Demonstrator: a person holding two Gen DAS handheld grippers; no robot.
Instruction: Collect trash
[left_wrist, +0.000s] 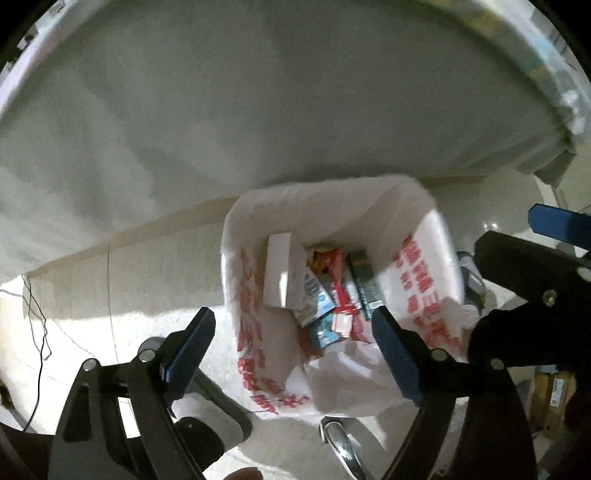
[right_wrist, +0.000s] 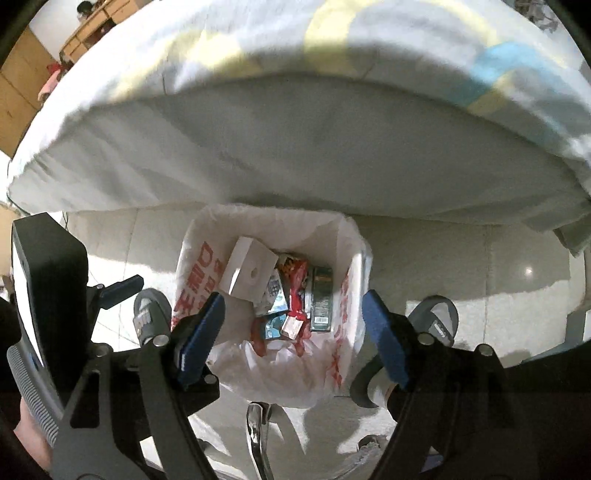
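A trash bin lined with a white bag with red print (left_wrist: 424, 280) (right_wrist: 195, 280) stands on the floor beside the bed. It holds a white box (left_wrist: 279, 269) (right_wrist: 247, 273), a red wrapper (left_wrist: 338, 273) (right_wrist: 295, 291), a dark green box (left_wrist: 365, 288) (right_wrist: 320, 299) and small blue-white cartons (right_wrist: 275, 295). My left gripper (left_wrist: 291, 354) is open and empty above the bin's near rim. My right gripper (right_wrist: 291, 339) is open and empty above the bin. The right gripper's body shows at the right of the left wrist view (left_wrist: 524, 306); the left gripper's body shows at the left of the right wrist view (right_wrist: 48, 295).
A bed with a white sheet (left_wrist: 258, 110) (right_wrist: 295, 147) overhangs just behind the bin. Grey slippers (right_wrist: 151, 314) (right_wrist: 436, 321) flank the bin on the tiled floor. A chrome chair leg (right_wrist: 258, 435) lies below. A thin cable (left_wrist: 40, 325) runs at far left. A wooden cabinet (right_wrist: 22, 74) stands far left.
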